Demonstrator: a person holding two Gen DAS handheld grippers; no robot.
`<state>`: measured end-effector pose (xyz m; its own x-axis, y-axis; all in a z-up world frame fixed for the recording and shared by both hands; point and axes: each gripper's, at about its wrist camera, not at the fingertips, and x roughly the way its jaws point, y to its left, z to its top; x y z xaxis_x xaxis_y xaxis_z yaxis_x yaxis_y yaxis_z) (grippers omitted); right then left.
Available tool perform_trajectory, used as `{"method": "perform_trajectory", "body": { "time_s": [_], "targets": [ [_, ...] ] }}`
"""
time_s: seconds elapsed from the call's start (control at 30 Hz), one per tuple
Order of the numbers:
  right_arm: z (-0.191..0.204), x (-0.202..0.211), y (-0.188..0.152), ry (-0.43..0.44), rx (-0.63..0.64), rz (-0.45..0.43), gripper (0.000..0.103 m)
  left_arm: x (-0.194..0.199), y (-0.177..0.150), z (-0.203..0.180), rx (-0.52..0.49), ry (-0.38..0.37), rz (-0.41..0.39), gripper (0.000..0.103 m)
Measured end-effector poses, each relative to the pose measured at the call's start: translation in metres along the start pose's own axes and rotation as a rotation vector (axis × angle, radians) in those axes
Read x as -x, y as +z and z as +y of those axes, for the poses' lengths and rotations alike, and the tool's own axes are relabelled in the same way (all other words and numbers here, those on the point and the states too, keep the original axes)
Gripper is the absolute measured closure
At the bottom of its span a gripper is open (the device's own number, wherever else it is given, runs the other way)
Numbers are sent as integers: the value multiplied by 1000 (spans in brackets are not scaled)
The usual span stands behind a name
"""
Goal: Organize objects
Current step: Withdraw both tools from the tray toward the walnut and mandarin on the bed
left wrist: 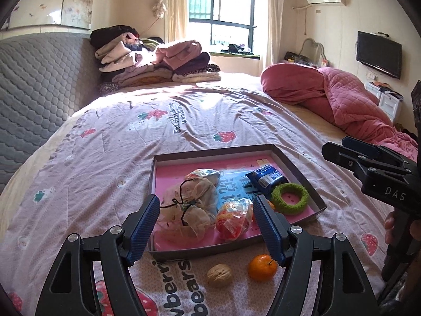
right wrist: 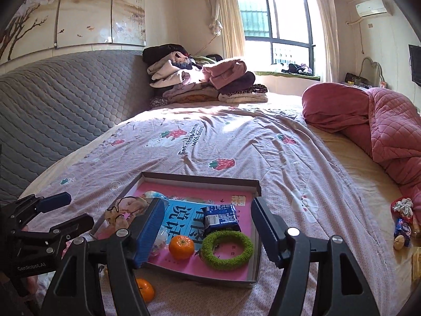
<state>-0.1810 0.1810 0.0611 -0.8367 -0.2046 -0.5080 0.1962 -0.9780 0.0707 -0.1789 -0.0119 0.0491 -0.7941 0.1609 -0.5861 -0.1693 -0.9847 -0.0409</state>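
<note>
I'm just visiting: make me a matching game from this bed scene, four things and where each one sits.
Things:
1. walnut
2. green ring
3. folded clothes
4. television

Places:
A. on the wall
B. inside the tray
C. piled at the far end of the bed
D. on the bedspread, just outside the tray

Pairs: 1-D, 2-B, 3-C, 4-A

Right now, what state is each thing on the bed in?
Tray: open, on the bed.
Green ring: flat in tray.
Blue packet: in tray.
Orange: in tray.
Second orange: outside tray, on bedspread.
Walnut: outside tray.
Left gripper: open, empty.
Right gripper: open, empty.
</note>
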Motion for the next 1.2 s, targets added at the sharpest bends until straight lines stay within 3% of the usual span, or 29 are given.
{"method": "perform_trajectory", "body": {
  "time_s": [0.83,1.2],
  "targets": [
    [38,50,-19,55,62,-56,35,34,-22,10,9,32,-4,28],
    [45,49,-39,80,71,1,35,36,-43,10,12,24,17,28]
  ]
}}
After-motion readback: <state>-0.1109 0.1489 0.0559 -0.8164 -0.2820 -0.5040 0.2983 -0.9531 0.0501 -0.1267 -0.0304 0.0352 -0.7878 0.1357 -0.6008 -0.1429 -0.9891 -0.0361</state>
